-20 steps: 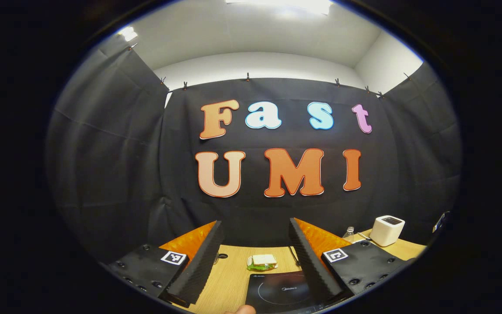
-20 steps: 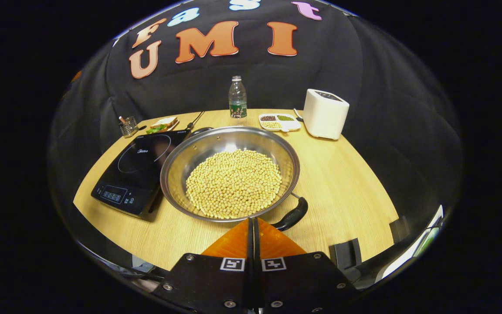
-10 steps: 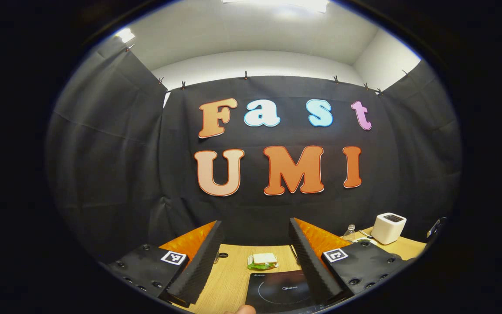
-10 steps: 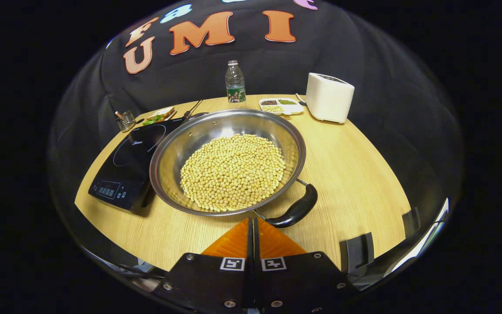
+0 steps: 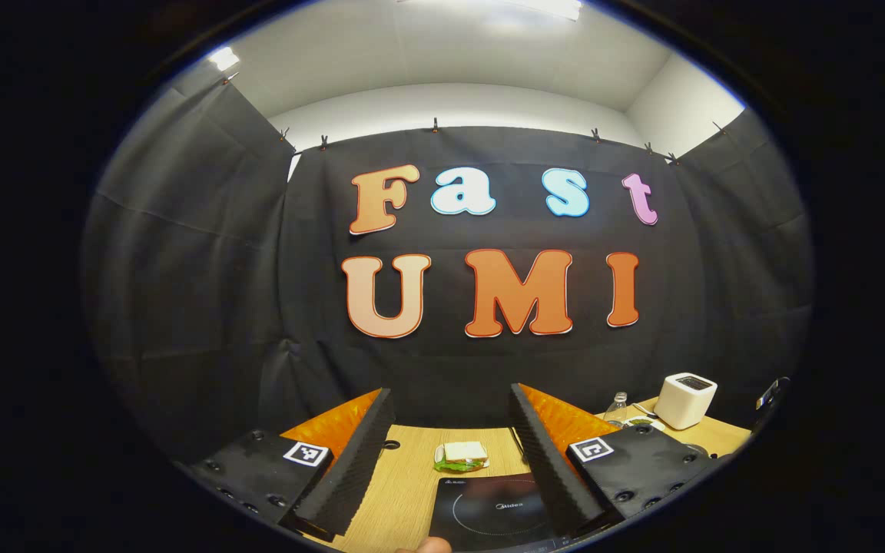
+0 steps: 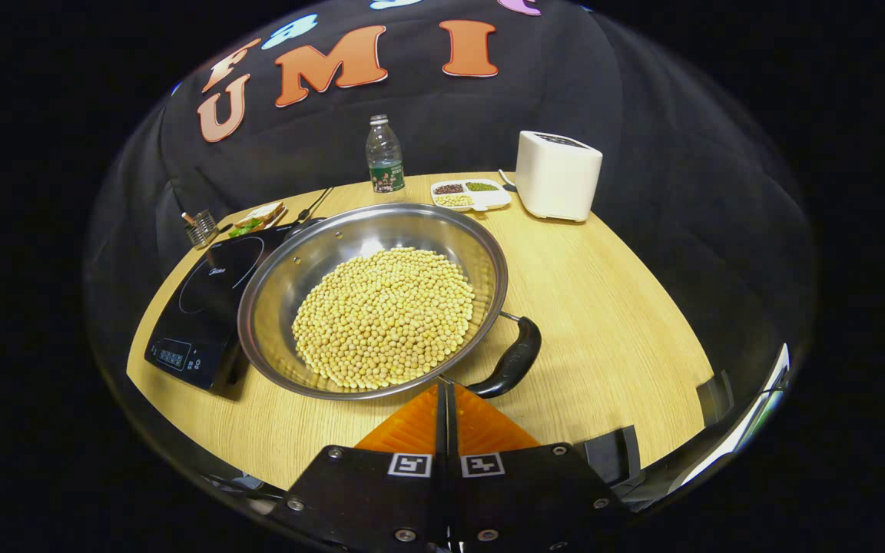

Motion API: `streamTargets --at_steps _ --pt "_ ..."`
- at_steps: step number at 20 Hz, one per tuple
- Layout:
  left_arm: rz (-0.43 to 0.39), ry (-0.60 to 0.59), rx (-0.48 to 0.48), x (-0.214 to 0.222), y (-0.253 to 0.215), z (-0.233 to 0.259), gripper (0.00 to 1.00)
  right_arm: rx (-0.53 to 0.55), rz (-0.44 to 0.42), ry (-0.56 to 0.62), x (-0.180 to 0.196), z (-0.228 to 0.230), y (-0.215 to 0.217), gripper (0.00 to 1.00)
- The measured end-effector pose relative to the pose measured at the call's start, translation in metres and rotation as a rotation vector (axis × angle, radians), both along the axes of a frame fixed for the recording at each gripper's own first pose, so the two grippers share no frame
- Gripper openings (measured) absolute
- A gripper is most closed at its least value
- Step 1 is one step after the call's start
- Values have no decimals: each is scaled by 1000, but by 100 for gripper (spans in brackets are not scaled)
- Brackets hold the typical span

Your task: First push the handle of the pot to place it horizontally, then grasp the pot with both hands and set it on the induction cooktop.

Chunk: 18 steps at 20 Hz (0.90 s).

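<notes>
A wide steel pot (image 6: 289, 276) full of yellow soybeans (image 6: 385, 315) rests on the wooden table (image 6: 611, 307). Its black handle (image 6: 514, 359) points to the near right; a second handle at the far left rim is barely visible. The black induction cooktop (image 6: 204, 299) lies just left of the pot, and also shows in the left gripper view as the cooktop (image 5: 488, 511). My right gripper (image 6: 443, 389) is shut with nothing in it, its tip close to the pot's near rim beside the handle. My left gripper (image 5: 450, 411) is open and raised above the cooktop.
At the back stand a water bottle (image 6: 384, 156), a white divided dish of beans (image 6: 470, 195) and a white appliance (image 6: 558, 175). A sandwich (image 6: 256, 220) and a small metal holder (image 6: 200, 229) sit behind the cooktop. The sandwich (image 5: 462, 455) lies ahead of the left gripper.
The right gripper has come closer to the pot's near rim and shifted right, so the pot now lies further left in its view. The left gripper tipped slightly downward.
</notes>
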<state>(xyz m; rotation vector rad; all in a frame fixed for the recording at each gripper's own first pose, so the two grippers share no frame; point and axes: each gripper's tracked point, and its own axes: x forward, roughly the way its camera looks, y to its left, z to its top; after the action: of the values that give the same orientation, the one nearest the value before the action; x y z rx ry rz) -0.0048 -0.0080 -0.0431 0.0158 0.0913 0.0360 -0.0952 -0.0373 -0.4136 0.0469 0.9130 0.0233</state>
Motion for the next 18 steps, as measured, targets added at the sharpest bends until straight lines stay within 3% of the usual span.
streamTargets --at_steps 18 --pt "-11 45 2 19 -15 -21 98 -62 -87 -35 51 -10 -49 0"
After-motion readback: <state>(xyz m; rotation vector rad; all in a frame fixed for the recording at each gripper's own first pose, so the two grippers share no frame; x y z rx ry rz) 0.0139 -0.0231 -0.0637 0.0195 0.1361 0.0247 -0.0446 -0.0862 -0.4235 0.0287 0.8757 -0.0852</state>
